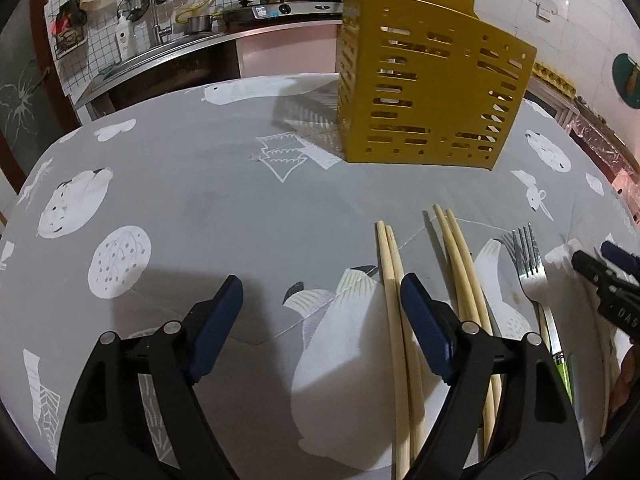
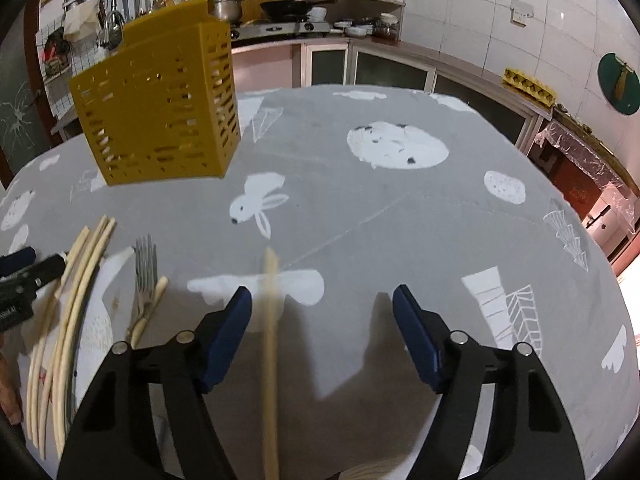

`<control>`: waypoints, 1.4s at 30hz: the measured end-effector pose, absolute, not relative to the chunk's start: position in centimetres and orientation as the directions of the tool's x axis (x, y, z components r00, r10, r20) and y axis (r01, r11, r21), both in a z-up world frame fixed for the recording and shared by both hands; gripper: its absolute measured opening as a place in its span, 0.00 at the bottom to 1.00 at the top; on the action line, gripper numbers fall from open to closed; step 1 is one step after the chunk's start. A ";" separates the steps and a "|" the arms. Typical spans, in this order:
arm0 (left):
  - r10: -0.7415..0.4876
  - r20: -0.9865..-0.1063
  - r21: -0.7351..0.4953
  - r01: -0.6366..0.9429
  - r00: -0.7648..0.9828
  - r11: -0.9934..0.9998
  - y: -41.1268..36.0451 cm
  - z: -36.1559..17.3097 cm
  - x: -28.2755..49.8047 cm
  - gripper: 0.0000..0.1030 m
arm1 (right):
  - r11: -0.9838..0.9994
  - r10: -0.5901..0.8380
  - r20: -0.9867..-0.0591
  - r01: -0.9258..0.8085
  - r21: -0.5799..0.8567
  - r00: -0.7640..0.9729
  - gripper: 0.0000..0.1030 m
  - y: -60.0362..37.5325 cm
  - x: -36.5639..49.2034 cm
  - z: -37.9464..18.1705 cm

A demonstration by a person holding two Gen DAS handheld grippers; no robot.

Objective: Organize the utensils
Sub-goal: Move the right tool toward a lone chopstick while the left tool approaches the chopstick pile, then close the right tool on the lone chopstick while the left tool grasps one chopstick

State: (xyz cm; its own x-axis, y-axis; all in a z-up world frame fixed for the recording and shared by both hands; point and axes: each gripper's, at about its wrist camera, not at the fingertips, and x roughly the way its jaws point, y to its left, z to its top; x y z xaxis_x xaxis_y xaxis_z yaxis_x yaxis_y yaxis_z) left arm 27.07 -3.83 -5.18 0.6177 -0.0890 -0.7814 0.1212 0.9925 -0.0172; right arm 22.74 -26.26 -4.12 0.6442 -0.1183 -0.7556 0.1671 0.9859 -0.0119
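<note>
Kitchen shelves and a stove are seen behind the counter [image 1: 200, 208], where a yellow utensil holder [image 1: 424, 92] stands upright at the far side; no writing can be read. The left tongs [image 1: 320, 316] are spread wide with one chopstick pair [image 1: 396, 320] lying between the jaws, untouched. The right tongs [image 2: 322, 320] are likewise wide, a blurred single chopstick [image 2: 271, 340] between the jaws, and contact cannot be told.

Matt yellow perforated plastic utensil holder [image 1: 424, 92], smooth pale wooden chopsticks [image 1: 394, 280], shiny metal fork [image 1: 530, 276], soft matt grey printed cloth over the tabletop [image 1: 200, 200]
</note>
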 end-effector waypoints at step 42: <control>-0.083 -0.827 -0.008 0.135 0.556 0.991 -6.5 -5.2 29.4 0.25 | 0.990 -0.112 -0.780 0.136 -0.035 0.616 0.16 -25.0 24.4 -4.3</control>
